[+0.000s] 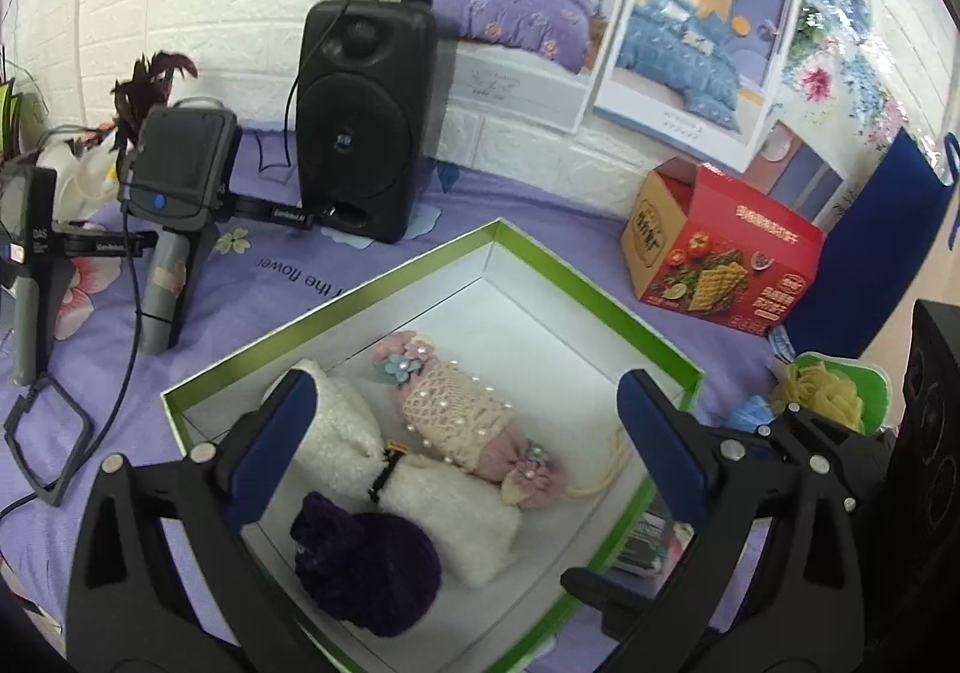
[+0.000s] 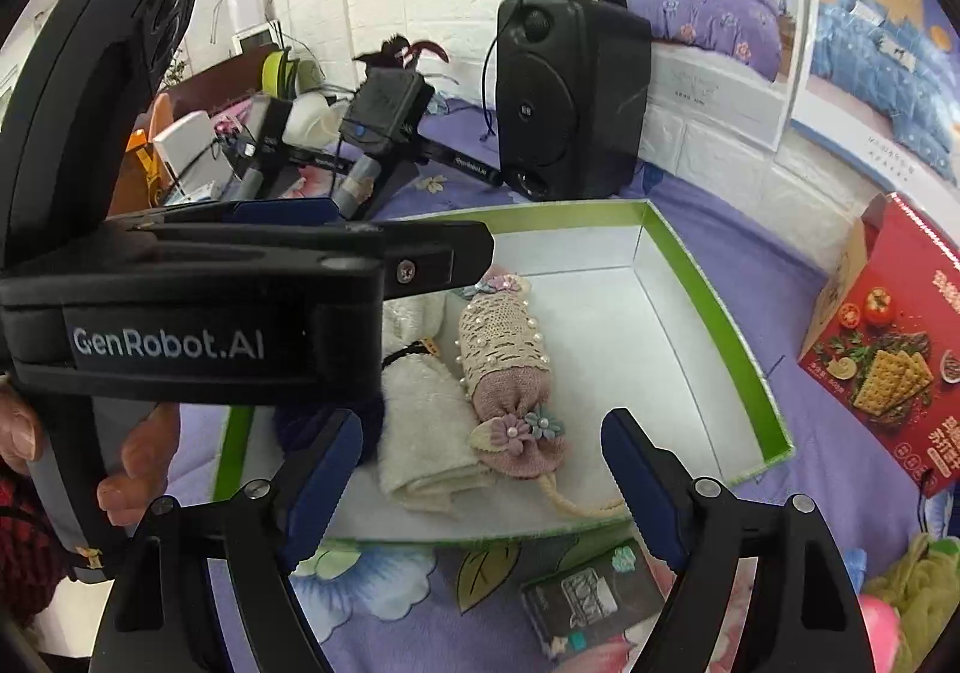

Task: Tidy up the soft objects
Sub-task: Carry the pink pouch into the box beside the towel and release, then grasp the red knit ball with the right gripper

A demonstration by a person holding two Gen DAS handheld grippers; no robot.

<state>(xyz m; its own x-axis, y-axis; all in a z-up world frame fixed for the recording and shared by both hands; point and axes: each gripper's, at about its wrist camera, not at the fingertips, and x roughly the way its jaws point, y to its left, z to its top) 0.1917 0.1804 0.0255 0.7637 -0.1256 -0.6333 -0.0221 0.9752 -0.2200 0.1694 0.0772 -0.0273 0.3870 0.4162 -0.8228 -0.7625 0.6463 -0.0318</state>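
- Three soft things lie in my green-rimmed box (image 1: 420,277), touching side by side: purple pouch (image 1: 366,565) at left, white roll (image 1: 396,469) in the middle, pink lace roll (image 1: 462,415) at right.
- Left gripper (image 1: 468,451) hangs released over them, nothing pinched.
- Right gripper (image 2: 480,469) is also released and empty; the lace roll's long axis runs away from it, just ahead between the jaws.
- Yellow pouf (image 1: 822,385) waits outside the box, nearer my right hand, I judge.

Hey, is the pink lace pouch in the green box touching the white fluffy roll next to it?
Touching. In the right wrist view the pink lace pouch lies pressed along the white fluffy roll with no box floor showing between them; the left wrist view agrees.
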